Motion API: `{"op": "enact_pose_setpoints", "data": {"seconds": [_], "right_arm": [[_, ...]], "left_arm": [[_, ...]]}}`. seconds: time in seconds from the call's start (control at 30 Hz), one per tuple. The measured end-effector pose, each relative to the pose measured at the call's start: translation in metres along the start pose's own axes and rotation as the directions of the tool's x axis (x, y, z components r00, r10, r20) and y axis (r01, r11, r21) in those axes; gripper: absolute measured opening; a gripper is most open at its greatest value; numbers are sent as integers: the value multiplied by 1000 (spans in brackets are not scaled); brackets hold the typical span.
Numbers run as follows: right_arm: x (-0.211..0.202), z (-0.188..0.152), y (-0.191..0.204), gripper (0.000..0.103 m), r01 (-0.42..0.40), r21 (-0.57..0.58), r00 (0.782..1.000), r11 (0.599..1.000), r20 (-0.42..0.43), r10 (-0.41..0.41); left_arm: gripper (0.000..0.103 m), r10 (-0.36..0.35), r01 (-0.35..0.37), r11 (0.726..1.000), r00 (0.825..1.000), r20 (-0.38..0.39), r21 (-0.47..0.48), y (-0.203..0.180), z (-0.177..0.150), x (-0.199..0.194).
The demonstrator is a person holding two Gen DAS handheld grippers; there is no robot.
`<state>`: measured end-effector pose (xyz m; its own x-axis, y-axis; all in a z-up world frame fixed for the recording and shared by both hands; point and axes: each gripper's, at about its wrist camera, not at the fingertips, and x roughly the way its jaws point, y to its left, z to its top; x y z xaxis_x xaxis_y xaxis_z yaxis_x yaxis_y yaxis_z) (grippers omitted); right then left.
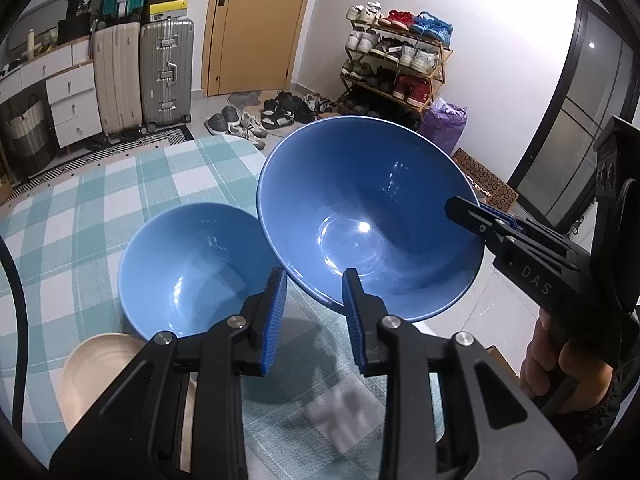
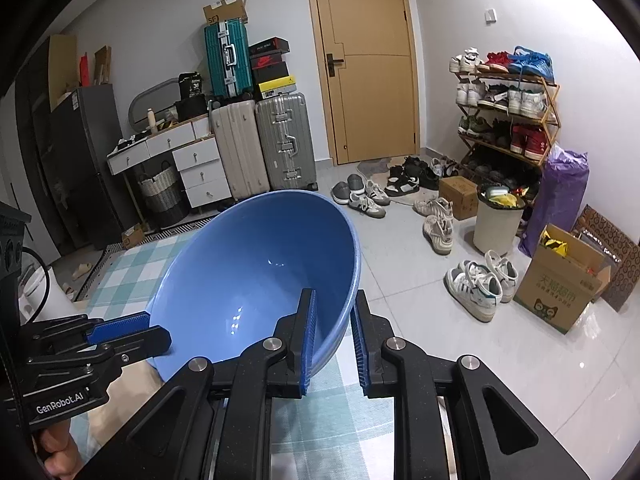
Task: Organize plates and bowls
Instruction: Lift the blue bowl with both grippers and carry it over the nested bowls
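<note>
Nearest the lens, the left claw was clamped on the near rim of the big bowl, one pad inside the wall and one outside. At the opposite rim the right claw pinched the bowl the same way, a hand wrapped round its handle. So the big bowl hung in the air between the two claws, tipped with its mouth toward the left camera, clear of the table.

Just below and beside it, the small bowl sat upright on the checked tablecloth, apart from the big one. A beige plate lay close to it at the near edge, partly hidden behind the left claw. Beyond the table stood suitcases, a wooden door and a shoe rack.

The step looked like carrying the big bowl to its place in a stack. To do it well, both claws should move together, since any pull apart or twist would strain two thin rim grips on glazed, slippery ware. The bowl ought to be levelled before it goes down, kept high enough to pass over the small bowl's rim, and lowered gently. Neither claw should let go until the base rests flat.
</note>
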<state>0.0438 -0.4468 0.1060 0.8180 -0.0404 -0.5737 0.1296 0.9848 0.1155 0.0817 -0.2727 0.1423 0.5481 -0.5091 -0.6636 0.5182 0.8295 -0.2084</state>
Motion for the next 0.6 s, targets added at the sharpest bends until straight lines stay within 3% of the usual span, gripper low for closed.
{"op": "enact_pose_setpoints", "data": {"seconds": [0.6], "right_arm": [[6,16,49,18,-68,-79,998,995,3,69]], "left_arm": [[26,78,-76,996,996,53,-45,28,5,-57]]}}
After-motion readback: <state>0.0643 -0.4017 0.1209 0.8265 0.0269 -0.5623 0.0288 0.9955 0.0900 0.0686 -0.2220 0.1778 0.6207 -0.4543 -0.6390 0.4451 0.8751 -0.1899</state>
